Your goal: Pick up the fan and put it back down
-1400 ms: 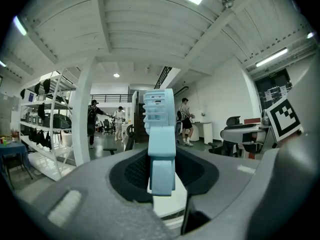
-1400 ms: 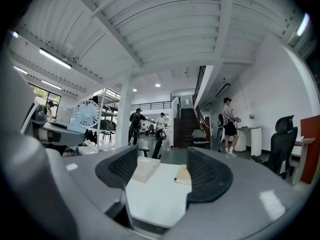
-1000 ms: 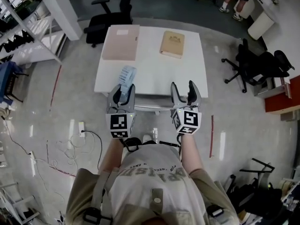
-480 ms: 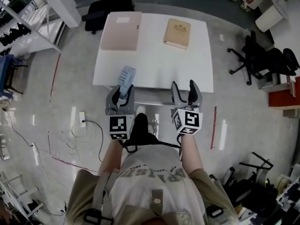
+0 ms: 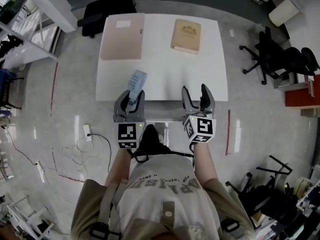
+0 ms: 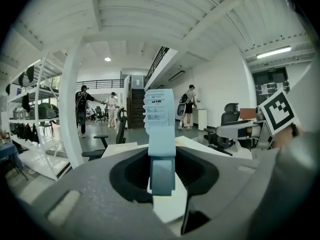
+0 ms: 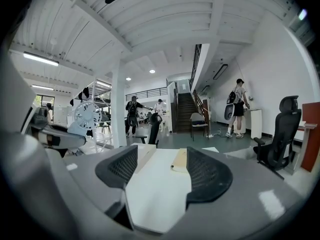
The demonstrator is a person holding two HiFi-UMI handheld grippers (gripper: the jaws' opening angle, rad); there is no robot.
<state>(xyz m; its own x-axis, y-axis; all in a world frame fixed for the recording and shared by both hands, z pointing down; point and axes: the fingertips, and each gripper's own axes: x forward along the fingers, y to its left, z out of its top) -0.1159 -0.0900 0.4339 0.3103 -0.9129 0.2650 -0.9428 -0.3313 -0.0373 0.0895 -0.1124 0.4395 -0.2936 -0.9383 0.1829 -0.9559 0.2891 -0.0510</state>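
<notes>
A small light-blue handheld fan (image 5: 135,83) stands upright between the jaws of my left gripper (image 5: 130,98), which is shut on its handle (image 6: 162,174). Its round head (image 6: 159,115) rises above the jaws, edge-on in the left gripper view; in the right gripper view the fan (image 7: 87,115) shows face-on at the left. It hangs over the near edge of the white table (image 5: 160,69). My right gripper (image 5: 198,98) is open beside it, nothing between its jaws, over the same table edge (image 7: 155,194).
A pink flat folder (image 5: 121,42) lies at the table's far left and a tan book (image 5: 186,35) at its far right. Office chairs (image 5: 280,59) stand right of the table, another (image 5: 102,9) behind it. Cables (image 5: 75,154) lie on the floor at left. People stand far off.
Both grippers have sunk and come forward over the table's near edge, the fan still held in the left one. The table now lies closer under them.
</notes>
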